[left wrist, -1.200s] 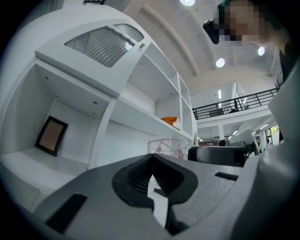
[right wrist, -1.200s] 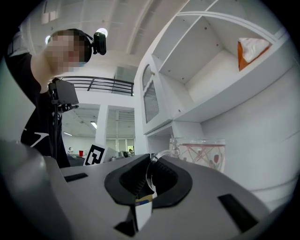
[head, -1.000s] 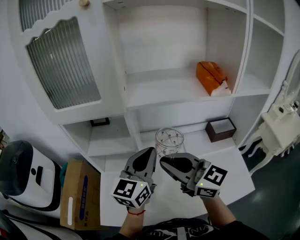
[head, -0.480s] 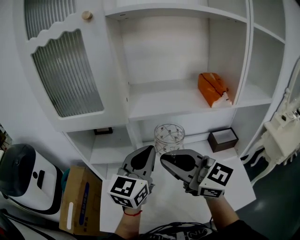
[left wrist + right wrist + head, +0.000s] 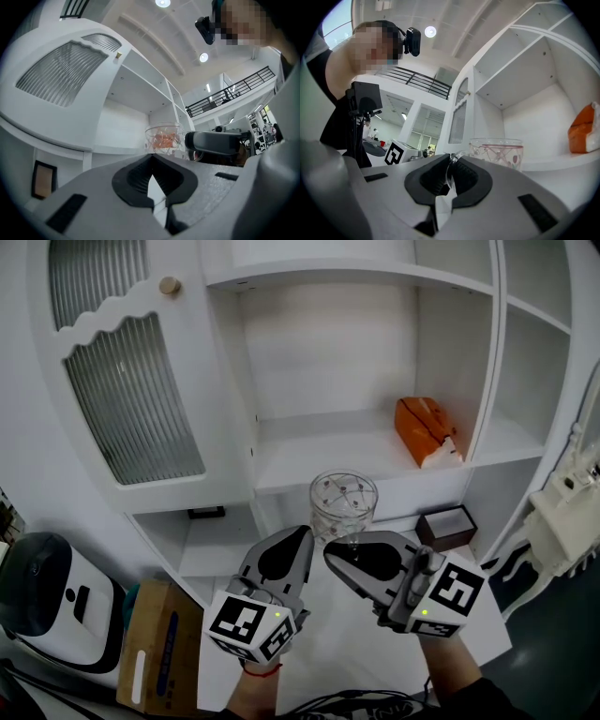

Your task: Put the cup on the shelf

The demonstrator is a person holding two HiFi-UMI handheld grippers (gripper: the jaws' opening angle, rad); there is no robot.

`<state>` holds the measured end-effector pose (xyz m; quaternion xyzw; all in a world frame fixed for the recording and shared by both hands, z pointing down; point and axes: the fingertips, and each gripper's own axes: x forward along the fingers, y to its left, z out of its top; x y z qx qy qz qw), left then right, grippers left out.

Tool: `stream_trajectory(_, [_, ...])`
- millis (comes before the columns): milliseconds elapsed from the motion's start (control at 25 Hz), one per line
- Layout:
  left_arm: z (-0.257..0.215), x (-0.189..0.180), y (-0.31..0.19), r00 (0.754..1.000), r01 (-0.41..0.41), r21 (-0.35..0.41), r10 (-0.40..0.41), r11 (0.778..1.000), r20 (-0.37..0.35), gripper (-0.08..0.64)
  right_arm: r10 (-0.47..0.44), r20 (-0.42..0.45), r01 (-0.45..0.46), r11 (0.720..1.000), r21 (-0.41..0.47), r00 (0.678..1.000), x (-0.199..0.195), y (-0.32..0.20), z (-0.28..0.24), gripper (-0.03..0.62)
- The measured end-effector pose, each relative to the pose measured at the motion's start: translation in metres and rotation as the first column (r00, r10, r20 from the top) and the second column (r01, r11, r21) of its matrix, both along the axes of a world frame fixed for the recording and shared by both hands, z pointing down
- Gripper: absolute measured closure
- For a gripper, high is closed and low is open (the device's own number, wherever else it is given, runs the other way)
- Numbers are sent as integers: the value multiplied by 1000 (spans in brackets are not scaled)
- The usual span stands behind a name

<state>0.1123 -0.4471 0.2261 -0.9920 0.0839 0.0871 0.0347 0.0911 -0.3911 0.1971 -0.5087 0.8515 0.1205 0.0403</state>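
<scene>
A: Which step is this?

B: The carry, I'd say. The right gripper (image 5: 341, 555) has its jaws closed on the cup's (image 5: 344, 505) handle (image 5: 450, 171); its own view shows the thin glass loop pinched between the pads. The left gripper (image 5: 292, 549) sits just beside it, jaws drawn almost together with nothing between them, so it takes no part.

A: Where is the cup?

B: Held in the air just past the jaws, in front of the shelf's (image 5: 319, 448) front edge and not yet on it.

A: What does the next move call for?

B: Probably a lift to clear that edge, then a reach forward and a level set-down on the bare board. A grip by the handle alone may let the cup swing or tilt, so a slow, steady move seems wise. The jaws should part only once the base rests flat.

A: How does the cup look?

B: Clear glass, round and wide-mouthed, with thin red and pink markings, upright, and empty as far as I can tell.

A: Anything in the way?

B: An orange pack (image 5: 424, 430) lies at the shelf's right end, well apart from the open middle. The ribbed door (image 5: 131, 390) stands to the left.
</scene>
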Motion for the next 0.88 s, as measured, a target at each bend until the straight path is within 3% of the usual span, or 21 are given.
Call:
stream_trajectory(400, [-32,2,-8,997,-10,16,11,1000,-71,557,7,-76,-4,999,38,997,5,-12,-31,583])
stream_trajectory(880, [-45,11,-24,994,25,30,-22,999,-104,557,18,-86,-14,999,46,996,15,-32,-46,581])
